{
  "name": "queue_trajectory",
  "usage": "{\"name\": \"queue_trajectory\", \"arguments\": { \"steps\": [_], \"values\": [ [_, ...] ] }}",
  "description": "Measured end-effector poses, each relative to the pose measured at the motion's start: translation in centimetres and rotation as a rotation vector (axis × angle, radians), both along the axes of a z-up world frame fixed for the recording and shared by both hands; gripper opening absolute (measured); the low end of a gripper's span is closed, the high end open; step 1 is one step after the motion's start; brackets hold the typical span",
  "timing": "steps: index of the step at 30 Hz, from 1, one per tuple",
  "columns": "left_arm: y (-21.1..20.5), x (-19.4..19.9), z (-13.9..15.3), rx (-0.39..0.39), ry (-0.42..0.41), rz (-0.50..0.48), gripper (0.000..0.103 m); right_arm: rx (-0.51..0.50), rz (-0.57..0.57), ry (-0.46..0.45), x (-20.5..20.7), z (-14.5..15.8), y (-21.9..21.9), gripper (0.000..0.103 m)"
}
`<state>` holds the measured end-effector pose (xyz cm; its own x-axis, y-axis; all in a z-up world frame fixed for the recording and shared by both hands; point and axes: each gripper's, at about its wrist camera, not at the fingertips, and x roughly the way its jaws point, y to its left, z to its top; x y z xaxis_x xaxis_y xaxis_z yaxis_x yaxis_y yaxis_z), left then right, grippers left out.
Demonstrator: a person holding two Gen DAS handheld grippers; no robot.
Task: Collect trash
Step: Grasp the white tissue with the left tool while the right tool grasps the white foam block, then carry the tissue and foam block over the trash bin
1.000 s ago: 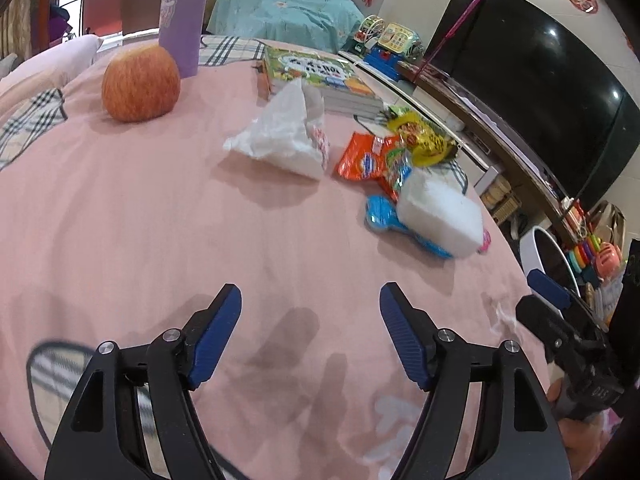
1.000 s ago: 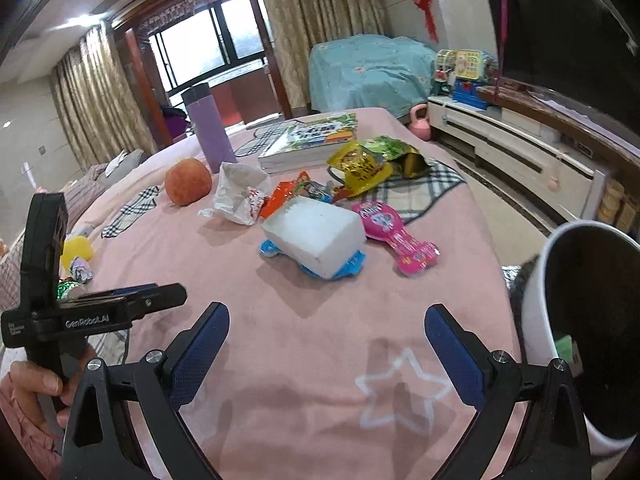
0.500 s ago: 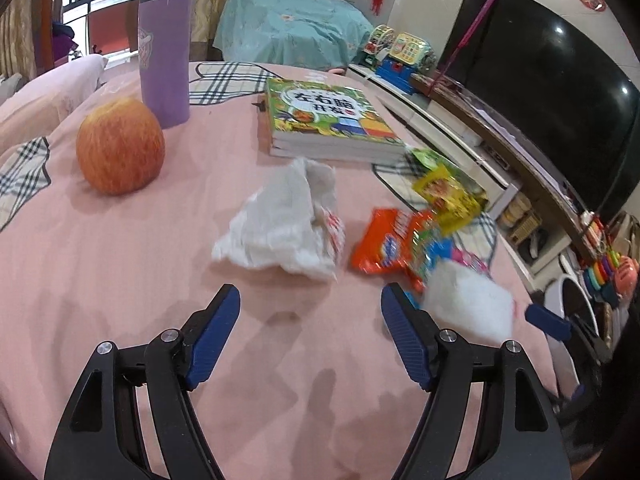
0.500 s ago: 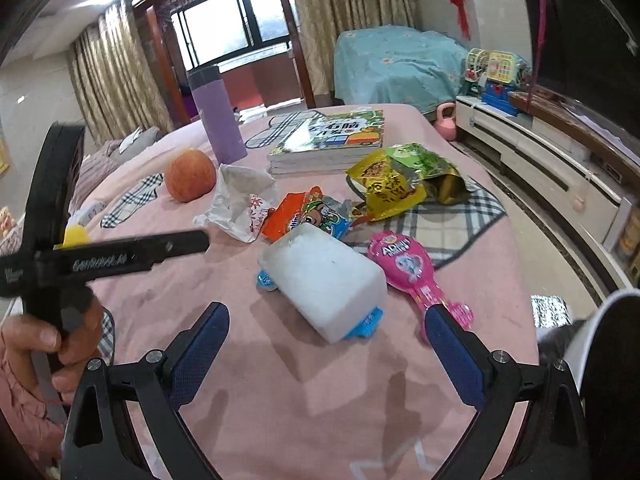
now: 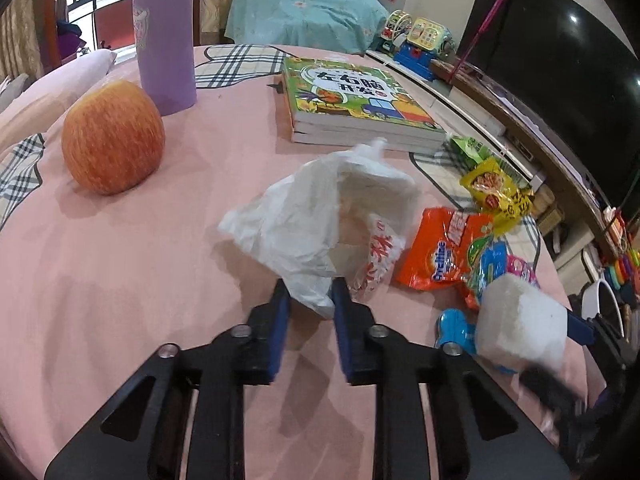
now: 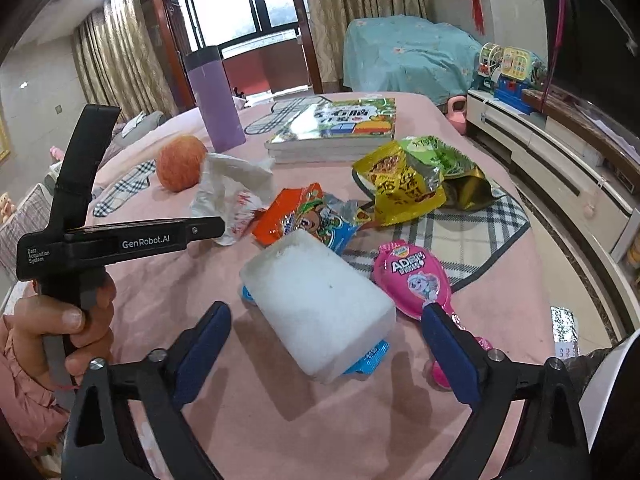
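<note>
Left claw [image 5: 307, 300]: its 2 blue pads, having just been closing, pinch the near corner of the crumpled white plastic bag [image 5: 320, 216], which lies on the pink surface [image 5: 120, 280]. Landmark: the bag. Behind it to the left, an apple [image 5: 113, 137] and, beyond that, a purple bottle [image 5: 165, 36]; directly behind it, a stack of books [image 5: 352, 104]; just beside it on the right, an orange snack wrapper [image 5: 444, 252], with a yellow wrapper [image 5: 496, 192] farther right.

Right claw [image 6: 326, 354]: the jaws have just been closing, yet stand spread on either side of a white foam block [image 6: 320, 304], with neither pad touching it. The block lies in front of the bag and to the right, over a blue item [image 6: 372, 358], beside a pink packet [image 6: 416, 280]. A hand [image 6: 68, 332] grips the left claw's handle.
</note>
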<state>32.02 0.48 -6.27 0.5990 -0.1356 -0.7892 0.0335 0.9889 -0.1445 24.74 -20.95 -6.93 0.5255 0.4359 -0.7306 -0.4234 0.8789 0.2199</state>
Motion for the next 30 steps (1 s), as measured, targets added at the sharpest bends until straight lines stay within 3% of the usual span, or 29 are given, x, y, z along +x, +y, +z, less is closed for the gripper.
{"name": "queue_trajectory", "arguments": {
  "steps": [2, 15, 30],
  "values": [
    [0.2, -0.5, 0.1, -0.006, -0.002, -0.004, 0.009, -0.006, -0.014, 0.001, -0.2, 0.0, -0.1, 0.063],
    [0.7, -8.1, 1.1, -0.101, -0.004, -0.021, 0.007, 0.098, -0.129, -0.023, -4.6, 2.1, -3.5, 0.060],
    [-3.3, -15.2, 2.0, -0.148, -0.006, -0.143, 0.007, 0.176, -0.240, -0.016, -10.9, 2.8, -7.1, 0.060]
  ]
}}
